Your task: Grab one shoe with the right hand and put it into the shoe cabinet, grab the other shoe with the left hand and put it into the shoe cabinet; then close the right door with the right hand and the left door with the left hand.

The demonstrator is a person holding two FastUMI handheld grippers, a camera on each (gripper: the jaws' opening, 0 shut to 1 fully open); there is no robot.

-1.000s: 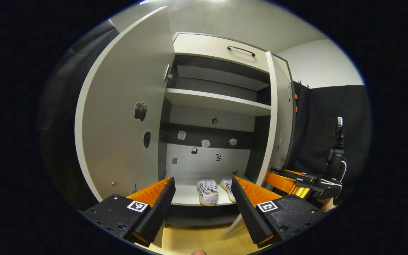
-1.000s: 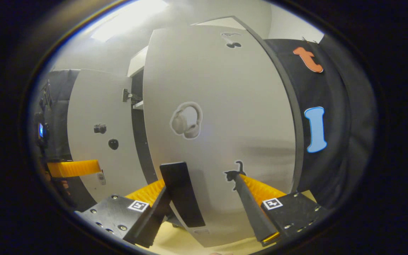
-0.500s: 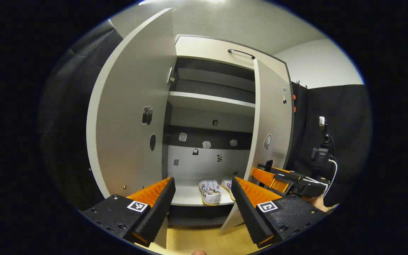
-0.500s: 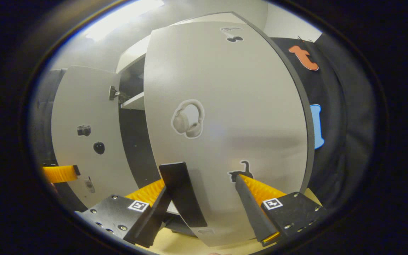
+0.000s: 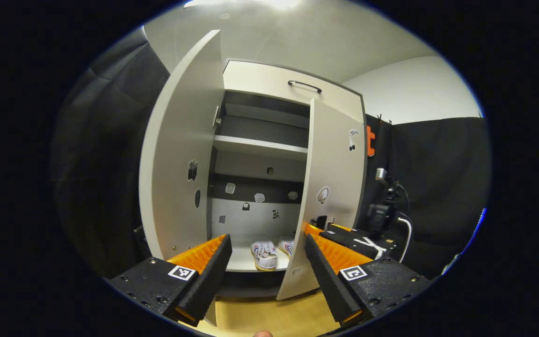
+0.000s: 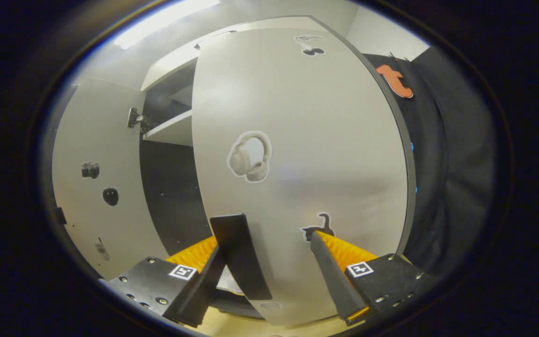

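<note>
Inside the shoe cabinet [image 5: 269,77], both sneakers [image 5: 264,248] sit on the bottom shelf. Right gripper [image 6: 269,262], jaws spread, straddles the right door [image 6: 297,154] edge; slipping risked. Left gripper [image 5: 267,267] is held released.

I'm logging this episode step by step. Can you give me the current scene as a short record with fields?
shoes: both on the cabinet's bottom shelf, side by side
right door: partly closed, right gripper against its front, fingers open
left door: wide open
left gripper: open, holding nothing, apart from the cabinet, pointing at it
upper shelf: nothing seen on it
task stage: shoes stowed, right door closing, left door not yet closed
</note>
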